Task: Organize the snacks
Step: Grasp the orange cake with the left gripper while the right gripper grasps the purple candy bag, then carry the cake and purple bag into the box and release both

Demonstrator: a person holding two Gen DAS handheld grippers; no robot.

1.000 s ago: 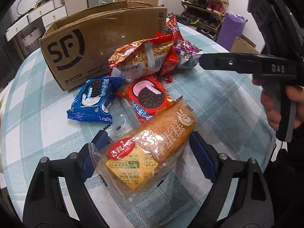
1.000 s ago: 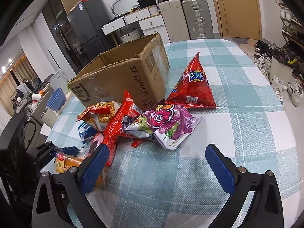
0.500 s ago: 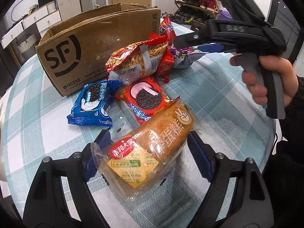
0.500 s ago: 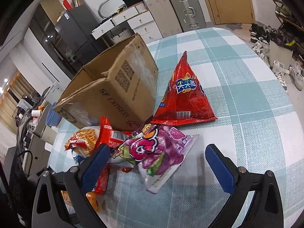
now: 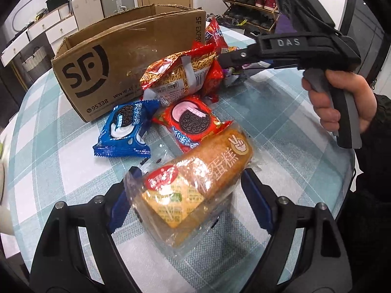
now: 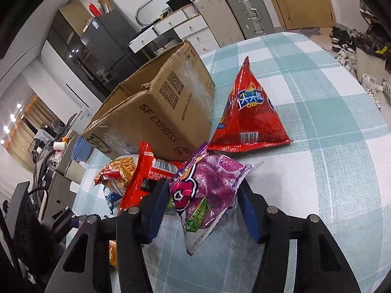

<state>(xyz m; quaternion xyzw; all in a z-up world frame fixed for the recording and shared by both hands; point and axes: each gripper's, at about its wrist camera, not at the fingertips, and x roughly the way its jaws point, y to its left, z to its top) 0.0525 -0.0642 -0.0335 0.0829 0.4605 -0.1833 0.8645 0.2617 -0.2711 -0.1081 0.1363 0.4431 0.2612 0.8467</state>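
Observation:
My left gripper is shut on a clear-wrapped orange cake and holds it above the checked table. My right gripper is shut on a purple snack bag that rests on the table. An open SF cardboard box stands at the back; it also shows in the right wrist view. In front of it lie a noodle snack bag, a blue cookie pack and a red cookie pack. A red triangular chip bag stands beside the box.
A red wrapper lies left of the purple bag. The round table's edge curves close on the right. Suitcases, cabinets and a shoe rack stand beyond the table.
My right gripper has moved forward to the purple bag and closed on it. My left gripper keeps its hold on the cake, almost unmoved.

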